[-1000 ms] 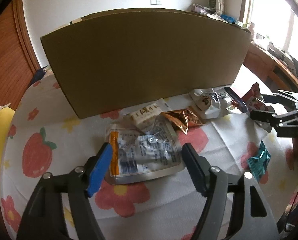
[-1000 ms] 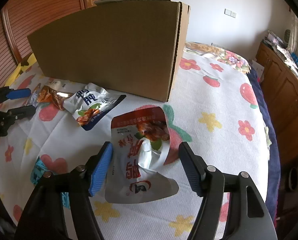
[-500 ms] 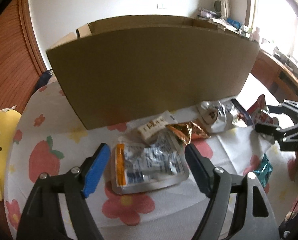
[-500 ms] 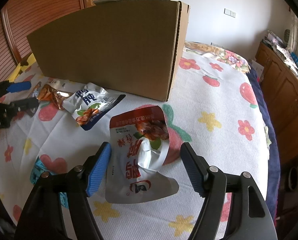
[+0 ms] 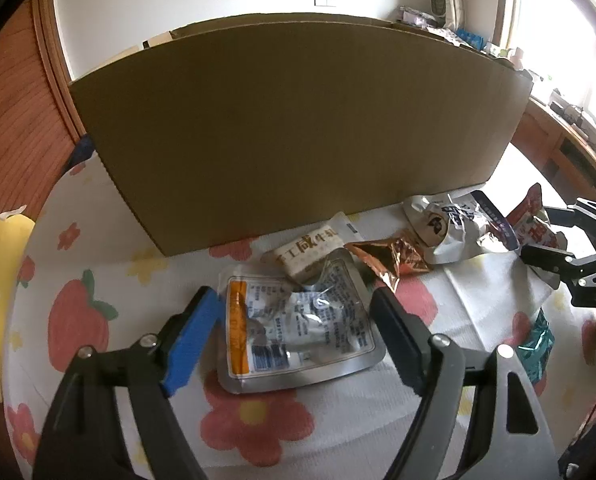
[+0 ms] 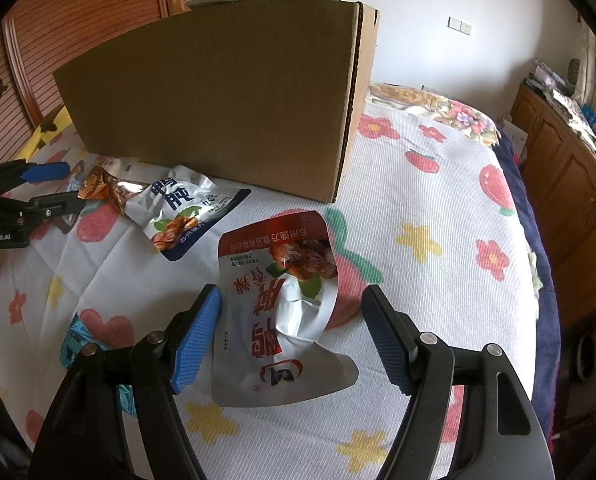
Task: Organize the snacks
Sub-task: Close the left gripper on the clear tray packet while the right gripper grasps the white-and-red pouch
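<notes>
Left claw: the left claw (image 5: 295, 328) is spread and its jaws are opening; the flat silver foil pouch with an orange stripe (image 5: 298, 328) lies between them, not pinched.
Right claw: the right claw (image 6: 291, 334) is spread over the crumpled white and red snack pouch (image 6: 285, 312), which rests on the flower-printed bed cover (image 6: 418, 184) and is not pinched either.
Box: the tall brown cardboard box (image 6: 217, 96) stands just behind the snacks; its opening is not visible, so I cannot tell what is inside.
Risk, silver pouch: it lies flat, and the fingers may slide over the foil or catch the cloth under it.
Risk, neighbours: the small beige wrapped bar (image 5: 310, 254) seems to touch the silver pouch's far edge, and the copper foil packet (image 5: 390, 258) is just beside; both could be dragged.
Risk, red pouch: it is puffed and creased, so a pinch may crush it or let it slip.
Risk, box wall: a low carry could strike the high wall.
</notes>
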`<state>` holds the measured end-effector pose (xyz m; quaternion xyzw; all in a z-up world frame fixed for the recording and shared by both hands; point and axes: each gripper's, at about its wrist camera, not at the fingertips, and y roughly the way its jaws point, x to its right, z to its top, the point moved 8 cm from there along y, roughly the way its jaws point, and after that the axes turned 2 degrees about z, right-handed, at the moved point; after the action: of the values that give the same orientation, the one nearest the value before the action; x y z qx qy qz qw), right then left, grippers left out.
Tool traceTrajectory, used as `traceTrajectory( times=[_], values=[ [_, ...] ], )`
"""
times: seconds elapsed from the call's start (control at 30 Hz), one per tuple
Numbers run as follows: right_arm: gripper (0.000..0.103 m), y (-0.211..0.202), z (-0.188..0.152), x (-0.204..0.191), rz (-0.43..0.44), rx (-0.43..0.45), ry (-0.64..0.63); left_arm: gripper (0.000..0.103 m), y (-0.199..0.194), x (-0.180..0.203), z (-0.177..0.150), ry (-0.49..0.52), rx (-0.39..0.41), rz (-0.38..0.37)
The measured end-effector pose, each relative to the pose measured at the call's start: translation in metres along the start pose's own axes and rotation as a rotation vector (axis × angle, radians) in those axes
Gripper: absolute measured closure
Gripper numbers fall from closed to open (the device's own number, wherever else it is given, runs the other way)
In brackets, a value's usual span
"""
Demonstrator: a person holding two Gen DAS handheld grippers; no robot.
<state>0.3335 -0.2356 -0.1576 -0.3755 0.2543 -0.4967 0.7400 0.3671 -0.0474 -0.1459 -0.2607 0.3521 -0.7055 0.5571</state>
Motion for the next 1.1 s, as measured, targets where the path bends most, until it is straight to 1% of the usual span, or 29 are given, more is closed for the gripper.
traceTrajectory(
  times=[0.03,0.07,0.13,0.2,0.53,0.6,0.67,0.7,0.8,0.87,0.97,1.1],
  values=[
    [0.029,0.000,0.000,-0.001,0.000,0.000,0.000,0.016,0.002,0.001,-0.001,0.003,-0.006,-0.001],
    [0.029,0.000,0.000,0.000,0.000,0.000,0.000,0.015,0.008,0.002,-0.004,0.012,-0.032,0.002],
    [0.029,0.001,-0.001,-0.001,0.000,0.000,0.000,0.013,0.009,-0.003,-0.006,-0.012,-0.039,-0.014],
    [0.029,0.000,0.000,-0.001,0.001,0.001,0.000,0.013,0.009,-0.004,-0.004,-0.008,-0.041,-0.009],
    [0.028,0.000,0.000,0.000,0.000,0.000,0.000,0.013,0.006,-0.001,-0.002,0.005,-0.042,-0.019],
    [0.028,0.000,0.000,0.000,0.000,0.000,0.000,0.014,0.004,-0.004,-0.005,0.008,-0.042,-0.027],
    [0.028,0.000,0.000,0.000,0.000,0.000,0.000,0.019,0.001,-0.004,-0.009,0.008,-0.035,-0.032],
    [0.028,0.000,0.000,0.000,0.000,0.000,0.000,0.019,-0.001,-0.004,-0.011,0.006,-0.034,-0.037],
    [0.028,0.000,0.000,0.000,0.000,0.000,0.000,0.019,-0.009,-0.002,-0.017,-0.002,-0.021,-0.084],
    [0.028,0.000,0.000,0.000,0.000,0.000,0.000,0.019,-0.013,-0.001,-0.021,0.001,-0.019,-0.096],
    [0.028,0.000,0.000,0.000,0.000,0.000,0.000,0.019,-0.023,0.001,-0.029,0.005,-0.012,-0.104],
    [0.028,0.000,0.000,0.000,-0.001,0.000,0.000,0.019,-0.040,0.002,-0.031,-0.003,0.028,-0.110]
  ],
)
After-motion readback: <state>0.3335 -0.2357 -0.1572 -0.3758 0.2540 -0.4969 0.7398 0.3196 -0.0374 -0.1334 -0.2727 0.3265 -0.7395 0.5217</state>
